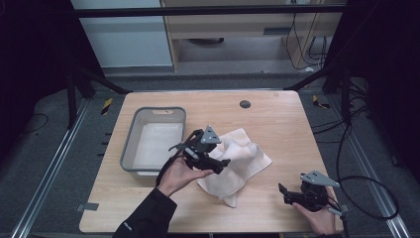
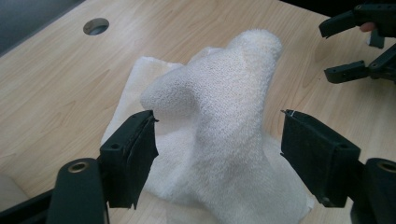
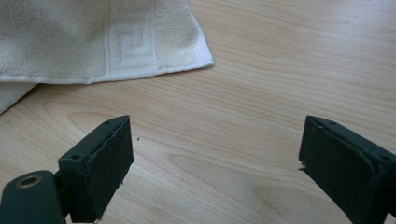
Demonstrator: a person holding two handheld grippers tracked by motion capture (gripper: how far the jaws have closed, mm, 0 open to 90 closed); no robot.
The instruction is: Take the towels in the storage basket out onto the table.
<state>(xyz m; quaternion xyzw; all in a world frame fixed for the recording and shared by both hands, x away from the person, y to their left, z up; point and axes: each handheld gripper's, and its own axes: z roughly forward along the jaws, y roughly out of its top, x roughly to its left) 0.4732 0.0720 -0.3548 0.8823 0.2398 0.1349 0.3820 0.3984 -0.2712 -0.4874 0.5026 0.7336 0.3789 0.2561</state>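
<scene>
A white towel [image 1: 236, 163] lies crumpled near the middle of the wooden table [image 1: 277, 124]. It is bunched up, with soft folds and a hump in it. In the left gripper view the towel [image 2: 219, 121] rises in a tall lump between the two black jaws, and flat parts of it lie on the wood under the lump. In the right gripper view one flat corner of the towel [image 3: 116, 42] shows a woven square pattern along its edge.

The left gripper [image 1: 218, 161] is over the left side of the towel, held in the person's left hand [image 1: 179, 174]. Its jaws stand wide apart, one on each side of the lump. The left jaw is just beside the cloth, maybe touching it; the right jaw is clear of it. It holds nothing.

The right gripper [image 1: 283, 193] is near the front right corner of the table, well apart from the towel. Its jaws are spread wide too, with only bare wood between them. The right hand [image 1: 317, 218] holds it from behind.

A grey plastic bin [image 1: 130, 148] sits on the table just left of the towel. It looks pale inside. A small round hole [image 1: 244, 104] is in the table top near the far edge.
</scene>
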